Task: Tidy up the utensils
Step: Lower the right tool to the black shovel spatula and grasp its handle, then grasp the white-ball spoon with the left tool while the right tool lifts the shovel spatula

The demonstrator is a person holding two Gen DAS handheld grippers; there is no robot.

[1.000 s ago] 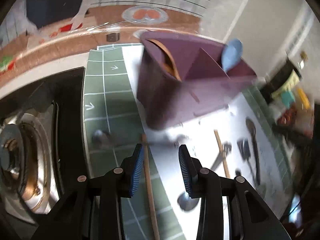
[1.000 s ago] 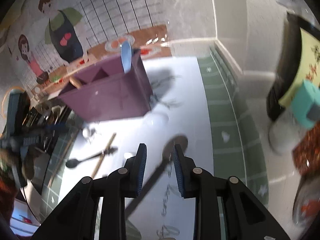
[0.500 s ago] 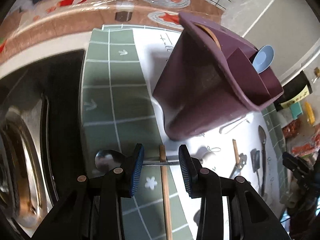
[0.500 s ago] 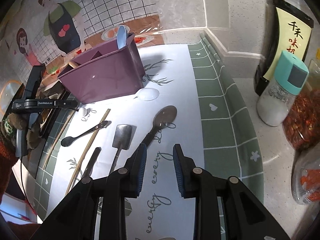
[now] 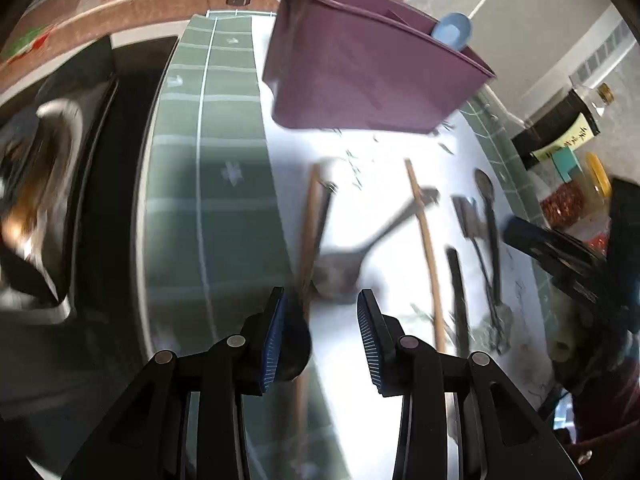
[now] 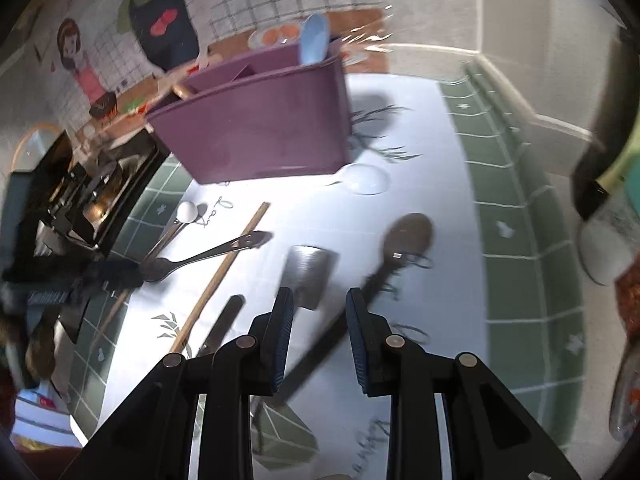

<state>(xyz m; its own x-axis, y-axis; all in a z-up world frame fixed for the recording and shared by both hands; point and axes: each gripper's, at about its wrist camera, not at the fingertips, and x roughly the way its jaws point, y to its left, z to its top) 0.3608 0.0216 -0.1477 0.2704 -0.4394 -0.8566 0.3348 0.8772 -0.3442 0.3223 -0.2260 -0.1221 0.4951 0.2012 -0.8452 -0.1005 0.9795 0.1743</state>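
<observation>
A purple utensil holder (image 5: pixel 372 72) (image 6: pixel 260 128) stands at the back of the mat with a blue spoon (image 5: pixel 452 32) (image 6: pixel 314 40) in it. My left gripper (image 5: pixel 320 312) is open just above a metal spoon (image 5: pixel 340 268) and a wooden chopstick (image 5: pixel 310 232). My right gripper (image 6: pixel 320 308) is open too. A dark spoon (image 6: pixel 408 236) lies under it, its handle running between the fingers without touching the pads. A metal spatula (image 6: pixel 310 272) lies just left of that spoon. A second chopstick (image 6: pixel 224 272) (image 5: pixel 426 248) and a black-handled utensil (image 6: pixel 222 324) lie further left.
The green-bordered white mat (image 5: pixel 224 200) (image 6: pixel 516 240) lies on a counter. A stove (image 5: pixel 48 184) sits left of it. Sauce bottles and jars (image 5: pixel 560 128) (image 6: pixel 600 160) crowd the right side. A clear white spoon (image 6: pixel 366 178) rests by the holder's front corner.
My left gripper has swung from the mat's stove-side border over to the loose spoon and chopstick. My right gripper has sunk closer to the mat over the dark spoon's handle. Both stay open.
</observation>
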